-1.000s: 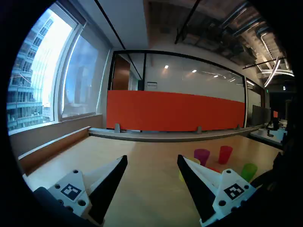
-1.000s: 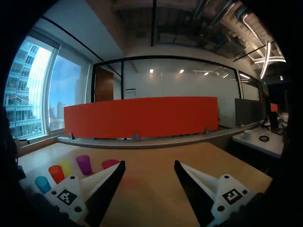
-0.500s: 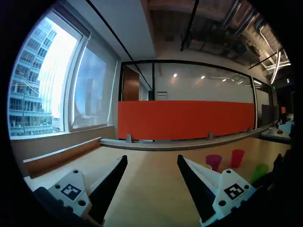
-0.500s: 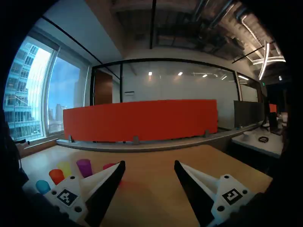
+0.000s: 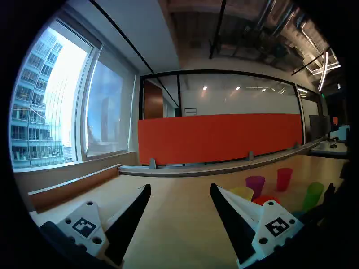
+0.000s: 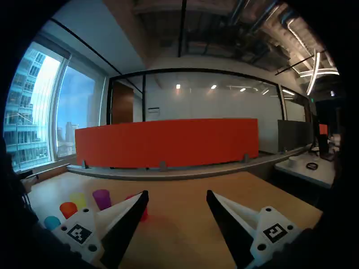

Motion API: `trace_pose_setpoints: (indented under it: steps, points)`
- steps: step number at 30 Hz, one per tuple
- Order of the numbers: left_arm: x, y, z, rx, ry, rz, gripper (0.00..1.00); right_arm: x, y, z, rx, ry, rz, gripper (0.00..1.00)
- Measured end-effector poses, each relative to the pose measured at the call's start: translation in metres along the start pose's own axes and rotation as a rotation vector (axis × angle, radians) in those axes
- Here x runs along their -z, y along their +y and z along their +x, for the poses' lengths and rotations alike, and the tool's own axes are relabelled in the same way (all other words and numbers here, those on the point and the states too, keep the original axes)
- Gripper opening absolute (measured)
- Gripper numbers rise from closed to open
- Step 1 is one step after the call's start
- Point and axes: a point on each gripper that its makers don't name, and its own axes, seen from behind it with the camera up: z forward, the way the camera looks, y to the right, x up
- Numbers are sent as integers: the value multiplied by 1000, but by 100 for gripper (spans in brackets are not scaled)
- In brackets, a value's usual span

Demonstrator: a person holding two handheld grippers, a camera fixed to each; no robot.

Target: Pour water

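The left claw is spread wide and holds nothing. The right claw is spread wide too, with nothing in it. Both are over a light wood surface. In the left gripper view, a yellow cup, a purple cup, a pink cup and a green cup stand close together on the right. In the right gripper view, a blue cup and an orange cup stand on the left. A long orange wall runs along the far side.

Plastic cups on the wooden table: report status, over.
Left gripper open, empty. Right gripper open, empty. Translucent coloured plastic cups upright on light wooden table, untouched. Cups bunched close; tight grasp likely.
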Motion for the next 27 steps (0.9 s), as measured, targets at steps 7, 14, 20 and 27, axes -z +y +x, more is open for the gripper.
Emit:
trace_pose_setpoints:
  steps: [7, 14, 20, 27]
  points:
    - [1, 4, -10, 20, -5, -24, 98, 1, 4, 3, -6, 3, -5, 100]
    - [0, 7, -18, 14, -16, -35, 98, 2, 2, 3, -6, 1, 1, 100]
    - [-1, 8, -21, 29, -17, -43, 98, 2, 0, 4, -5, 2, 7, 100]
    - [-2, 8, -30, 50, -31, -49, 98, 1, 0, 9, 3, 6, 7, 100]
